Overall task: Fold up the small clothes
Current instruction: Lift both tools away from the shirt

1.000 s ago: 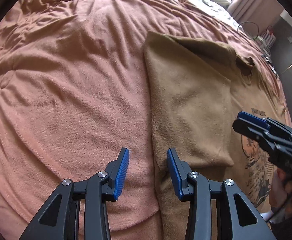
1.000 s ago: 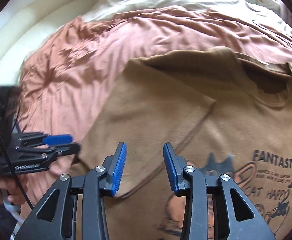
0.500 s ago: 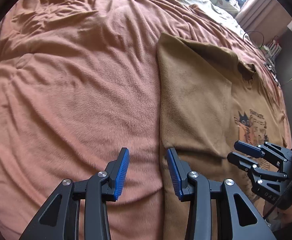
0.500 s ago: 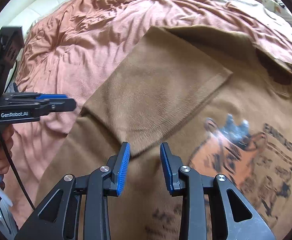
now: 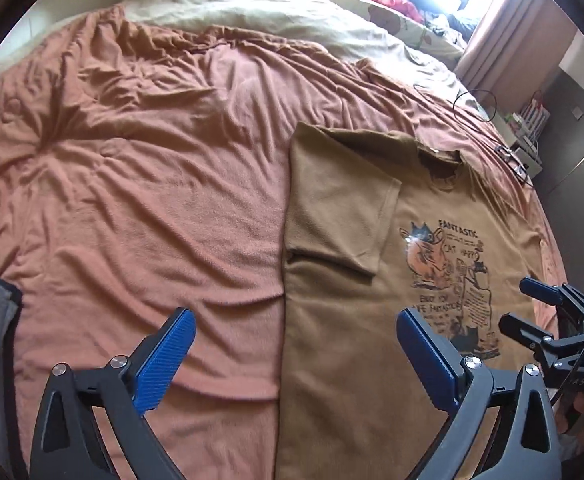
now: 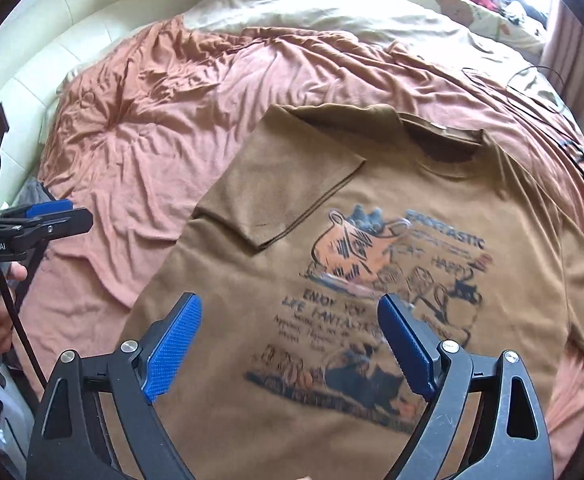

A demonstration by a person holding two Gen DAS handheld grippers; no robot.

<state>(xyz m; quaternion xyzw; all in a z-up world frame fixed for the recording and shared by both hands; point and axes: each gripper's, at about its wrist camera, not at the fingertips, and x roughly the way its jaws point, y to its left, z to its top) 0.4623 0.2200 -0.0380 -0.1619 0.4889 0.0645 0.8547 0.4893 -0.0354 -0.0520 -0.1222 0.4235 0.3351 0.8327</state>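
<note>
A brown printed T-shirt [image 6: 372, 240] is laid face up on a bed covered by a rust-coloured blanket [image 5: 140, 184]. One side panel is already turned in, so that a straight folded edge [image 5: 286, 264] runs along the shirt's length and the short sleeve [image 6: 292, 196] lies flat over the chest, just beside the cat print [image 6: 396, 272]. The other sleeve [image 6: 580, 292] is not yet folded and lies spread on the blanket.

The left gripper [image 5: 292, 356] is held above the folded edge with jaws spread wide, nothing between them. The right gripper [image 6: 288, 344] is held over the lower print, jaws likewise spread and empty.

The shirt is judged light, soft and limp: no shape will be kept when it is lifted, and sagging is to be expected between two pinch points. The soft blanket beneath may be caught along with it. Hold is best taken at hems or seams, probably the unfolded shoulder and the bottom hem on that side, both layers pinched together.
</note>
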